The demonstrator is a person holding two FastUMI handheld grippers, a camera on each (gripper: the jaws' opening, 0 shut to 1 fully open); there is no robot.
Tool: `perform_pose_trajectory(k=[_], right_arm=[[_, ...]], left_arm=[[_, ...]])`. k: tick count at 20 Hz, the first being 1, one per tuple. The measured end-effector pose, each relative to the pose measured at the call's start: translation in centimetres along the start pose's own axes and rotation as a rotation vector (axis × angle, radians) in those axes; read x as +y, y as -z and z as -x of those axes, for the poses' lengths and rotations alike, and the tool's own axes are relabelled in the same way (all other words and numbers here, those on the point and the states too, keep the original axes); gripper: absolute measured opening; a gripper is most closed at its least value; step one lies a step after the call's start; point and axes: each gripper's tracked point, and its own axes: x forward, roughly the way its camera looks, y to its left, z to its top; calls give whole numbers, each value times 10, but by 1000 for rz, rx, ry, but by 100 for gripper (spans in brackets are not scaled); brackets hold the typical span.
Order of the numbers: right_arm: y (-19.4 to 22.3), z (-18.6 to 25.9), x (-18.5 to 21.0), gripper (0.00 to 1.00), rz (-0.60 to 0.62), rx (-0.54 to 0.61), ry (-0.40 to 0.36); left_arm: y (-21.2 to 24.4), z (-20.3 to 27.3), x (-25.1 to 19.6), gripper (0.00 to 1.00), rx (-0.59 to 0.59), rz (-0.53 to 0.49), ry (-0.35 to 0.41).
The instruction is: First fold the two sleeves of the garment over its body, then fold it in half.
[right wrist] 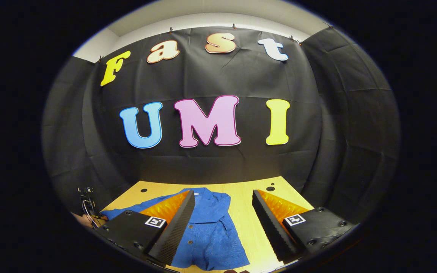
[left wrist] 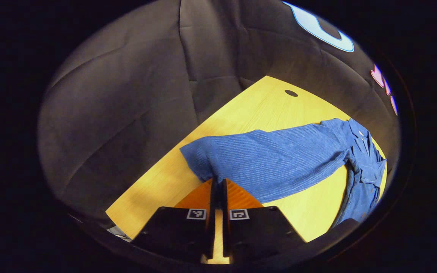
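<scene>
**Left sleeve pinched, first fold about to swing**

In the left gripper view, the left gripper (left wrist: 218, 182) has its fingers drawn nearly together at six o'clock, and the cuff end of the blue striped cloth sleeve (left wrist: 264, 159) sits right at their tips, apparently nipped between them. The sleeve stretches out toward three o'clock, where it joins the blue button-front shirt (left wrist: 366, 167) lying on the yellow wooden table (left wrist: 264, 102).

In the right gripper view, the right gripper (right wrist: 224, 212) hangs with its fingers spread wide, holding nothing, above the shirt's body at six o'clock, buttons showing between them.

This looks like the first step: sleeve one over the body. The next move calls for carrying the cuff across toward the shirt front and laying it flat without dragging the body.
</scene>
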Motion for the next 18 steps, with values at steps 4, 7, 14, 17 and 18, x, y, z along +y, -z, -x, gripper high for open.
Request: perform_pose_trajectory(k=[4,7,14,17,18], right_arm=[[9,-5,-5,96,4,22,1],[13,-10,-17,97,5,35,7],[22,-23,-69,97,-26,52,50],[32,-26,-97,97,-26,65,74],[34,-27,-106,97,-24,66,82]], left_arm=[[-7,12,-12,0,11,90,59],[-42,37,-63,0,-124,105,222],[-77,139,-312,0,-287,-181,673],[-52,168,-433,0,-268,-277,841],[-40,167,-466,0,-246,-297,859]])
